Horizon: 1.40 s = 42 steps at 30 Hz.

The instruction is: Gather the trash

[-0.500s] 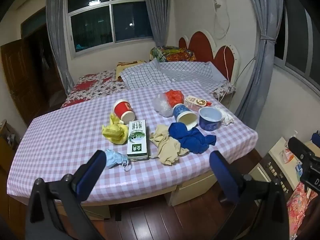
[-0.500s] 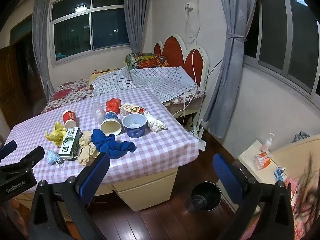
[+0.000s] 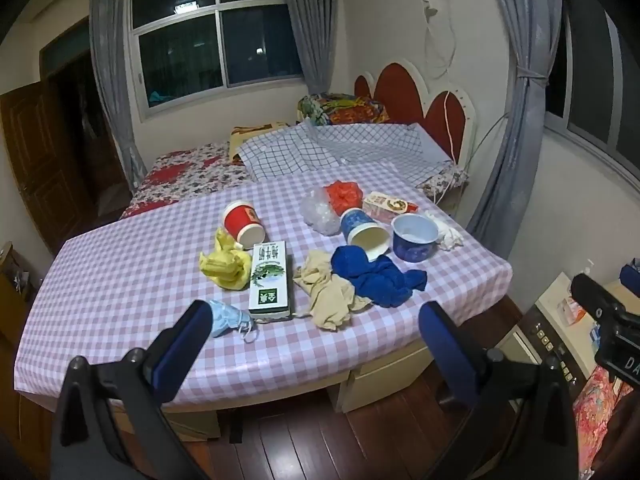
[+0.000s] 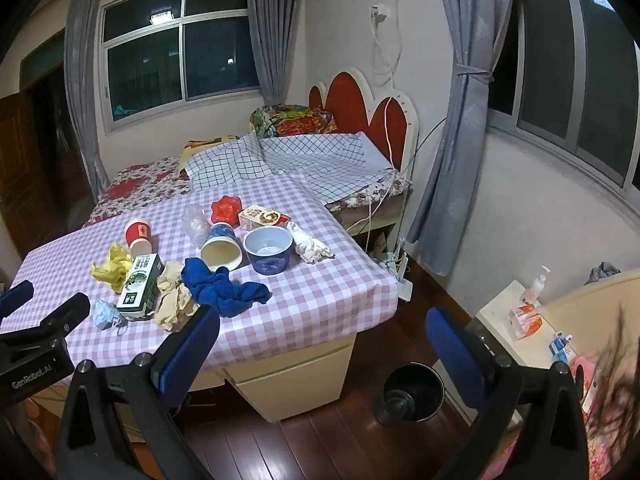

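Trash lies on a table with a pink checked cloth (image 3: 120, 280): a red cup (image 3: 243, 222), yellow crumpled wrapper (image 3: 224, 266), green-white carton (image 3: 270, 280), blue face mask (image 3: 228, 316), beige cloth (image 3: 328, 292), blue cloth (image 3: 376, 276), a tipped blue cup (image 3: 366, 232), a blue bowl (image 3: 414, 236) and white tissue (image 3: 448, 232). A black bin (image 4: 412, 394) stands on the floor by the table. My left gripper (image 3: 312, 328) is open and empty, short of the table's near edge. My right gripper (image 4: 320, 340) is open and empty, over the table's corner, left of the bin.
A bed (image 3: 192, 176) with a checked sheet lies behind the table, with a red headboard (image 3: 416, 96). A low cabinet (image 4: 516, 320) with bottles stands at the right. Grey curtains (image 4: 452, 160) hang by the window. The floor is dark wood (image 4: 320, 448).
Both views have shifted only slightly; the table items stay where they were and both grippers stay open.
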### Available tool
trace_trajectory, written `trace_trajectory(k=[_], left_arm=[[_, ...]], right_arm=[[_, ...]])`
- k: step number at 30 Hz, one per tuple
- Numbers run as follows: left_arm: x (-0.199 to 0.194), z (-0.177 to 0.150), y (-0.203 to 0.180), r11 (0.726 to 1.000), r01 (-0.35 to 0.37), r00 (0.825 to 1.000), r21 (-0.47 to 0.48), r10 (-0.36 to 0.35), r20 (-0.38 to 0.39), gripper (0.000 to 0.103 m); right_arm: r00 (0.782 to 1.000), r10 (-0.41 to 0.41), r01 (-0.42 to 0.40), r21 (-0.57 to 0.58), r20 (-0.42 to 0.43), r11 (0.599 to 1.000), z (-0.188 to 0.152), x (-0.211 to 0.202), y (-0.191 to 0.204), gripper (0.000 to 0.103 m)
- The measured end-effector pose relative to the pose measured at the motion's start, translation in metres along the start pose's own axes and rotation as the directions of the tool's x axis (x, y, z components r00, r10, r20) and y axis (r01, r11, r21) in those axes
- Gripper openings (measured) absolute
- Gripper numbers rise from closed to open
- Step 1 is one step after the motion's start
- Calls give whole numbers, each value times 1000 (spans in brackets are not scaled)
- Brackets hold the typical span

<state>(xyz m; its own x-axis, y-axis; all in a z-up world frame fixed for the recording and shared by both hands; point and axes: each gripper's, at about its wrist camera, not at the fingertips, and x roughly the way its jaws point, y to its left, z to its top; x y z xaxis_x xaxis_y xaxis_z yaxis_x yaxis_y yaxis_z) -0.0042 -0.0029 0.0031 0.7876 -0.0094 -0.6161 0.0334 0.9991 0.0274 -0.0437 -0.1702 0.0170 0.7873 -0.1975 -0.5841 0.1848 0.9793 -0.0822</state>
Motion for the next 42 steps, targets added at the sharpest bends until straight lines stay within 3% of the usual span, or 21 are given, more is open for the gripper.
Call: trace_trajectory(k=[42], left_arm=[[0, 2, -29, 1000, -4, 1000, 28, 4, -1, 103]], right_arm=[[1000, 2, -2, 26, -6, 1000, -4, 3, -22, 103]])
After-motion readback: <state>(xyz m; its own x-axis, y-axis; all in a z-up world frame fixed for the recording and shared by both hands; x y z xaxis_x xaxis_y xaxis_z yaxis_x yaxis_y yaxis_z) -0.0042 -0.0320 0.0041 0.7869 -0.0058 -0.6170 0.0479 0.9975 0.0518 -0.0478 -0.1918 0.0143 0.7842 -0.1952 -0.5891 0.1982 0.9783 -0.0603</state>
